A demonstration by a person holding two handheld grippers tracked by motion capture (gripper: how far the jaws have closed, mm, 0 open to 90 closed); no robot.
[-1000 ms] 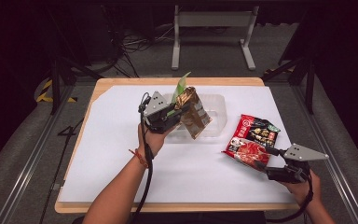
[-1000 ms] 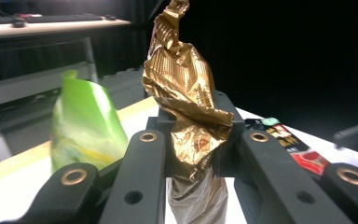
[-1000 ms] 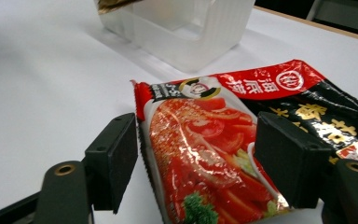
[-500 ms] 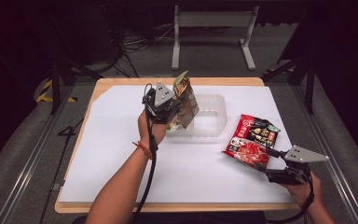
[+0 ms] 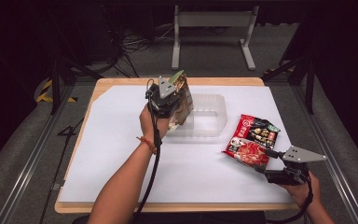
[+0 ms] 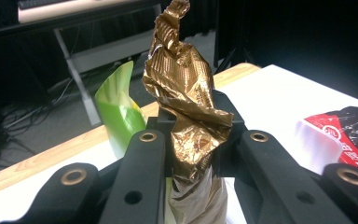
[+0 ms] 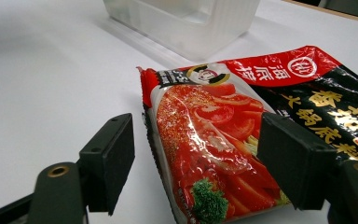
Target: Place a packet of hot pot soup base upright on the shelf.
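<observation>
The left gripper [image 6: 193, 154] is clamped on the crumpled top of a gold foil packet [image 6: 186, 93], held upright above the clear plastic container [image 5: 212, 116] on the worktop [image 5: 121, 140]. The right gripper [image 7: 196, 163] stands open, its jaws on either side of the near end of the red soup-base packet [image 7: 223, 135], which lies flat on the worktop just beside the container.

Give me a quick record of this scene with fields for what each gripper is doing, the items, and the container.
left gripper: shut on the gold packet, held up over the clear bin
right gripper: open, jaws either side of the red packet, not pressing it
red packet: flat on the white sheet, beside the bin
clear bin: near the middle of the table, translucent
green packet: just behind the gold packet
</observation>
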